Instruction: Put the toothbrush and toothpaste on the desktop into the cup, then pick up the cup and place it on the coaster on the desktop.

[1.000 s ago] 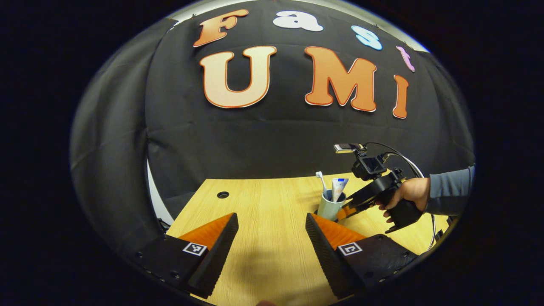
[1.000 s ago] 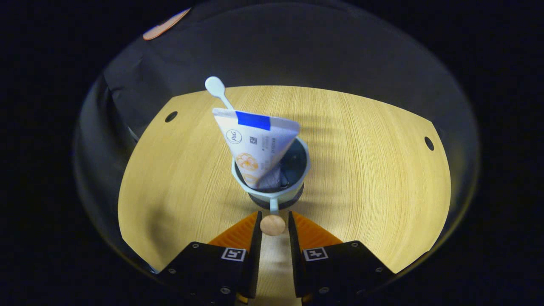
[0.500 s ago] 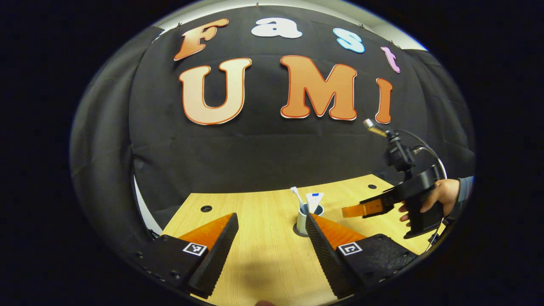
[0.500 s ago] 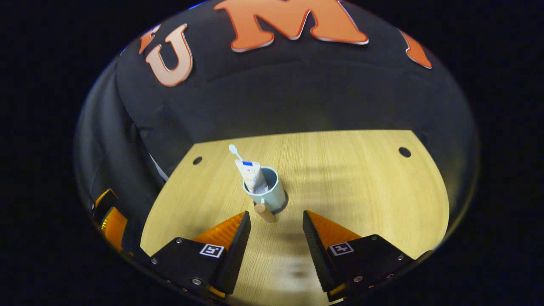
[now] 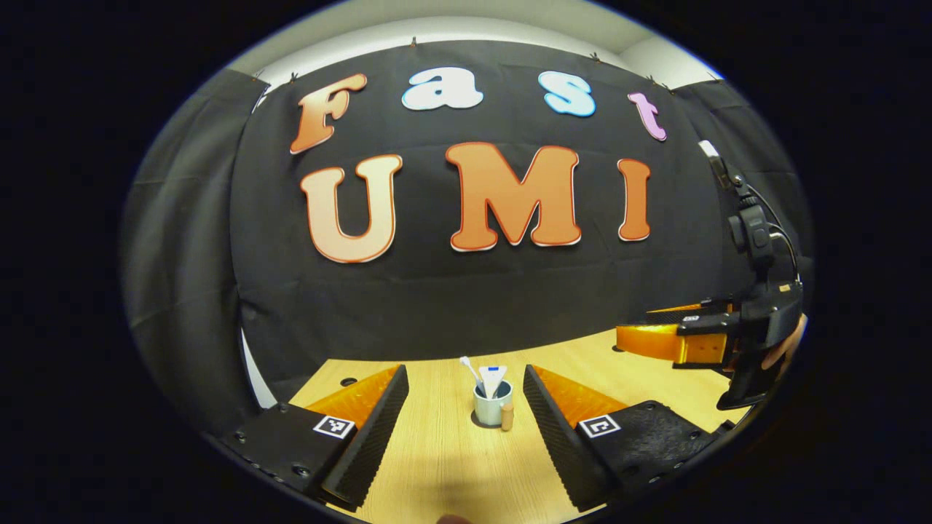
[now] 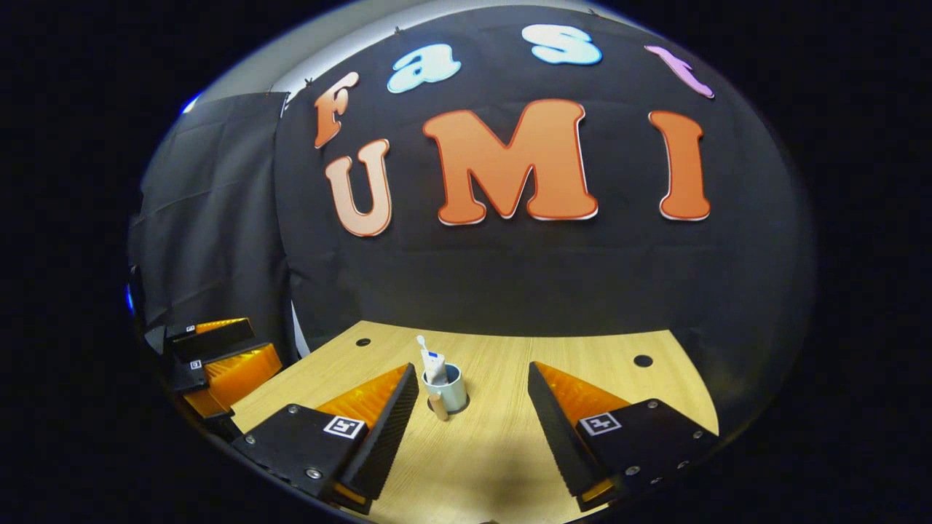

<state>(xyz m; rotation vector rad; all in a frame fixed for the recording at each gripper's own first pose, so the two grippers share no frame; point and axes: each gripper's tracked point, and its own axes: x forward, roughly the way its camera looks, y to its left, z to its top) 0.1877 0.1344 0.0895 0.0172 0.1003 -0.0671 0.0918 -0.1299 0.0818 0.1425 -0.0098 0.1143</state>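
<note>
Pale cup (image 6: 453, 390) ahead, between spread right tool (image 6: 473, 397) fingers

toothbrush (image 5: 470, 367), toothpaste (image 5: 494, 378) in cup (image 5: 489, 409), on coaster (image 6: 463, 402)

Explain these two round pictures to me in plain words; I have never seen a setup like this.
A person holds a hand-held two-finger tool in each hand, and a camera rides on each. The left gripper view looks along the left tool, whose fingers stand apart, holding nothing. The right gripper view does the same for the right tool, also open and holding nothing. On the wooden desktop stands a cup with a wooden handle, resting on a dark coaster. A toothbrush and a toothpaste tube stand inside it.
</note>
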